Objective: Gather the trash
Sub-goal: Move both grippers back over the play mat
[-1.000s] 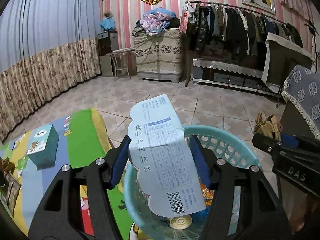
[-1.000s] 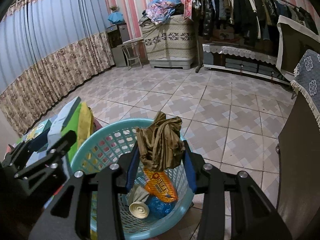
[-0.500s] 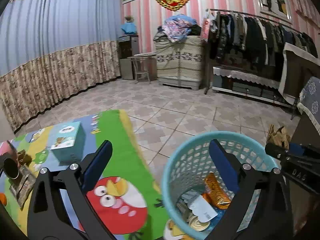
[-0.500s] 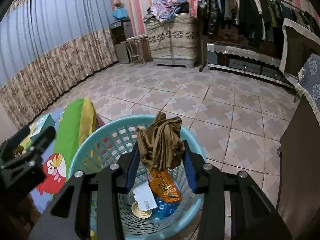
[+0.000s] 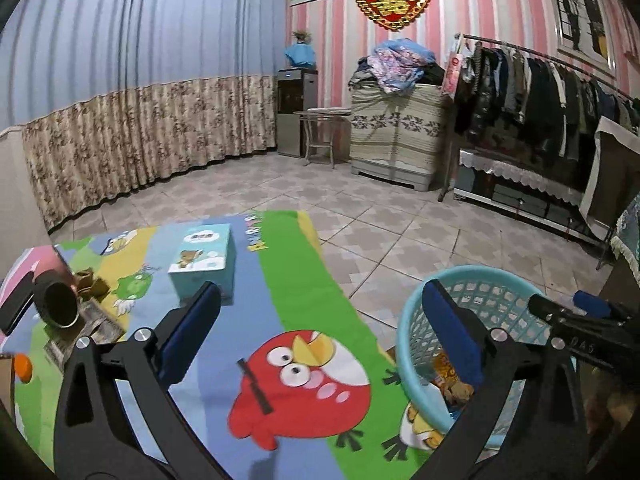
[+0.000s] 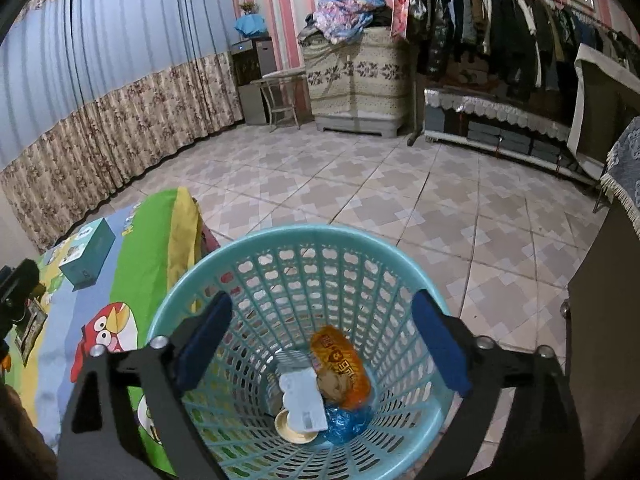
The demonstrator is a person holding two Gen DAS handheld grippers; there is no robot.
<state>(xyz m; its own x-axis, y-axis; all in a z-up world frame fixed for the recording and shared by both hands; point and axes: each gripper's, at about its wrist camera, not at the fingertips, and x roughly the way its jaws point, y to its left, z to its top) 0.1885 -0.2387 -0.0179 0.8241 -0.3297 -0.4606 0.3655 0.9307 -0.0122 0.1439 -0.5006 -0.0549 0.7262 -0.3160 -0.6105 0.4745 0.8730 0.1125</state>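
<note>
Trash: the collected pieces are seen at the bottom of the turquoise basket [image 6: 304,264] — an orange snack wrapper [image 6: 340,364], a white printed card [image 6: 301,400], a brownish crumpled wad [image 6: 332,386], a blue plastic scrap [image 6: 344,420] and a round lid [image 6: 290,426].
Right gripper [image 6: 320,350]: its fingers are spread wide and empty, held directly above the basket opening; nothing is pinched.
Left gripper [image 5: 320,336]: its fingers are likewise spread and empty, aimed over the cartoon play mat [image 5: 256,320], with the basket rim [image 5: 472,276] just beside its right finger.
Remaining litter: brown crumpled scraps [image 5: 90,282] and flat printed packaging [image 5: 92,330] are seen at the mat's far left, near a dark cylindrical tube [image 5: 58,306].
Not trash, judged: the teal tissue box [image 5: 204,256] looks intact and is probably best left.
Step in hand: judged to be the return to the mat for the next piece.
Doing it well: the fingers should be kept spread until a scrap lies between the pads; a crumpled wad is best pinched across its bulk, and flat packaging at a raised edge.
Risk: the tube could be knocked and rolled.
</note>
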